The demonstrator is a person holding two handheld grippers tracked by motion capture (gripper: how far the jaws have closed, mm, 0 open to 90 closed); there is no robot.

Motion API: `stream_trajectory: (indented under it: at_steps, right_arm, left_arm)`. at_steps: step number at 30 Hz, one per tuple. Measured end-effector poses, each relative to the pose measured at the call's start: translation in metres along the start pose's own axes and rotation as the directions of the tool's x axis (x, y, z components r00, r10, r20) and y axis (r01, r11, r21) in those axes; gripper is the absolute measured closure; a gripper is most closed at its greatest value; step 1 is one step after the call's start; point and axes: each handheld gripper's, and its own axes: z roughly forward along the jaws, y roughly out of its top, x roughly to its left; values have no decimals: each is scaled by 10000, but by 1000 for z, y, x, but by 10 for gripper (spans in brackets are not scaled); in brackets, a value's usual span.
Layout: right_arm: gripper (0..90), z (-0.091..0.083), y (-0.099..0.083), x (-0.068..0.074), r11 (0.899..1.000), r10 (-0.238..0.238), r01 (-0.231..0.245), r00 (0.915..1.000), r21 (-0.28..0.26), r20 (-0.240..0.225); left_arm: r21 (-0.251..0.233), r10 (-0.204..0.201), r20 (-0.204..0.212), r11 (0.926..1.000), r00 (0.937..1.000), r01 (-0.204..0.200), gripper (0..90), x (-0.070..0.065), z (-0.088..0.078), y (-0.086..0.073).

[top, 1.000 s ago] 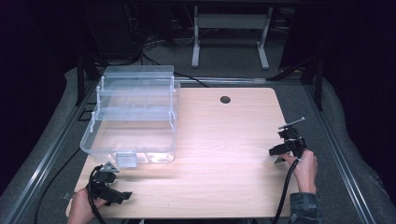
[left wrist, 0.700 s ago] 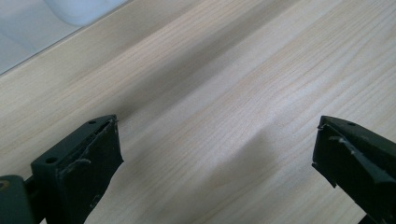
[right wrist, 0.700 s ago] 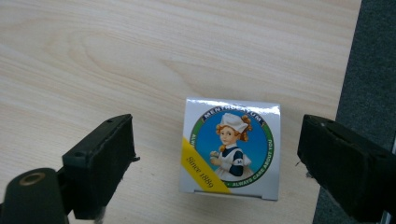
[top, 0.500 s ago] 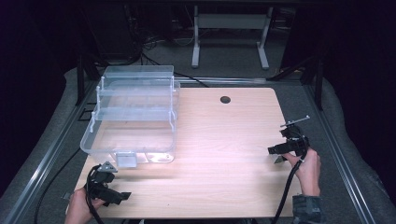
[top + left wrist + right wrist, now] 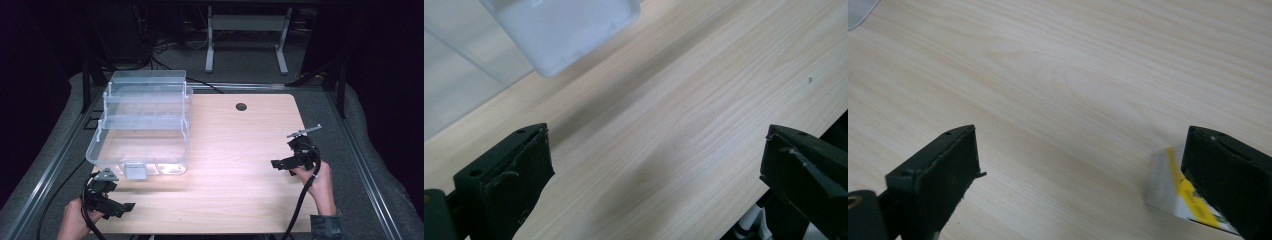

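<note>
Right hand-held gripper hangs over the wooden worktop, released; its jaws have just been opening, nothing between them. A small yellow-and-white packet lies just beside one jaw. Left hand-held gripper, also spread wide, faces a clear plastic organizer box near ahead.

The person's left hand comes in at the near left corner, gripping the left tool, whose jaws stand wide apart with nothing between them and point across toward the right. The right hand sits at the right side, wrist angled up from the near edge, carrying the right tool. Its jaws point leftward and have just been opening; they now stand wide with nothing between them. A cable trails back from each tool along the forearm.
</note>
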Motion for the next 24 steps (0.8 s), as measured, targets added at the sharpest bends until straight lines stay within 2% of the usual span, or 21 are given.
stream_trajectory:
  at_steps: [1,4,5,7,8,11,14,15,16,17,20,21,22,24]
  right_arm:
    - [14,8,1,10,9995,-280,282,9995,126,-129]
    - [15,20,0,22,9983,-526,538,9974,239,-502]
    - [15,20,0,22,9983,-526,538,9974,239,-502]
    - [15,34,-4,32,9966,-706,738,9941,359,-819]
    - [14,43,-6,39,9945,-896,938,9924,472,-848]
    - [9,53,-11,47,9923,-1065,1112,9909,544,-821]
    - [5,55,-15,49,9937,-1069,1092,9910,251,-804]
    - [5,55,-16,50,9941,-1071,1082,9912,94,-782]
    - [5,55,-16,50,9941,-1071,1082,9912,94,-782]
    - [6,57,-20,50,9937,-1122,1124,9907,-18,-776]
    - [24,60,-23,52,9929,-1188,1193,9900,21,-761]
    - [24,62,-25,52,9924,-1217,1229,9887,78,-874]
    - [24,63,-26,53,9908,-1335,1347,9885,118,-706]
    - [22,67,-29,55,9891,-1438,1459,9863,206,-811]
  left_arm:
    - [-33,-56,38,10000,10000,56,1,1,-3,2]
    - [-140,-64,14,9999,10000,64,10,3,-13,9]
    - [-140,-64,14,9999,10000,64,10,3,-13,9]
    - [-240,-129,-24,9996,9999,129,10,6,-19,13]
    - [-266,-24,-55,9996,10000,23,9,8,-22,16]
    - [-422,-66,-102,9991,9999,62,0,15,-30,27]
    - [-410,-121,-207,9991,9997,112,0,26,-38,39]
    - [-584,-258,-245,9980,9994,243,0,35,-43,49]
    - [-584,-258,-245,9980,9994,243,0,35,-43,49]
    - [-751,-397,-322,9965,9987,372,0,43,-49,59]
    - [-902,-495,-388,9949,9980,459,0,50,-53,67]
    - [-986,-615,-546,9936,9966,559,0,54,-54,71]
    - [-1030,-676,-603,9928,9959,612,0,58,-56,74]
    - [-1195,-920,-490,9891,9945,856,0,68,-56,79]
